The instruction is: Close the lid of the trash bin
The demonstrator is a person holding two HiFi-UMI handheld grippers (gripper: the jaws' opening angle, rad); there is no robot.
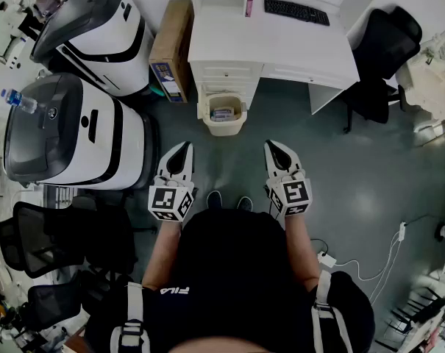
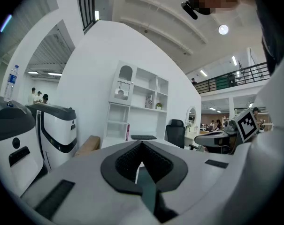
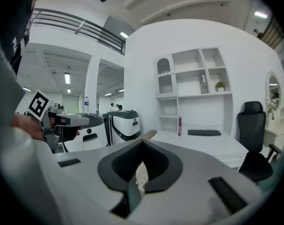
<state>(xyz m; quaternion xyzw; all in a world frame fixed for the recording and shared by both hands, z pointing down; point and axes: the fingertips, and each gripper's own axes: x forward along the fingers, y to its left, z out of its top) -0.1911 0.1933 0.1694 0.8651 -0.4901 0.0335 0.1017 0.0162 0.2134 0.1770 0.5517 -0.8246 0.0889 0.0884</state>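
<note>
1. A white rectangular desk (image 1: 273, 46) is standing at 12 o'clock in the head view, its drawer front facing the person.
2. Two big white-and-black rounded machines are sitting on the floor, one (image 1: 75, 134) at 9 o'clock and the other (image 1: 97, 24) at 10 o'clock.
3. A black office chair (image 1: 384, 50) is standing at 2 o'clock, beside the desk's right end.
4. A long brown cardboard box (image 1: 171, 46) is lying at 11 o'clock, between the far machine and the desk.
5. The cream plastic trash bin (image 1: 223, 115) is standing upright on the grey floor at 12 o'clock, just in front of the desk drawers. It is well apart from both grippers, and its inside is showing from above.
6. The left gripper (image 1: 184, 147), white with black pads, is pointing towards 12 o'clock, roughly level. In the left gripper view its jaws (image 2: 142, 143) are meeting at the tips, fully closed and gripping nothing.
7. The right gripper (image 1: 272, 145) is pointing the same way, near the left one. In the right gripper view its jaws (image 3: 142, 142) are also pressing together at the tips, with nothing between them.
8. A black keyboard (image 1: 296, 9) is lying on the desk at 1 o'clock.
9. A clear water bottle with a blue cap (image 1: 20, 101) is resting on the near machine at 9 o'clock.
</note>
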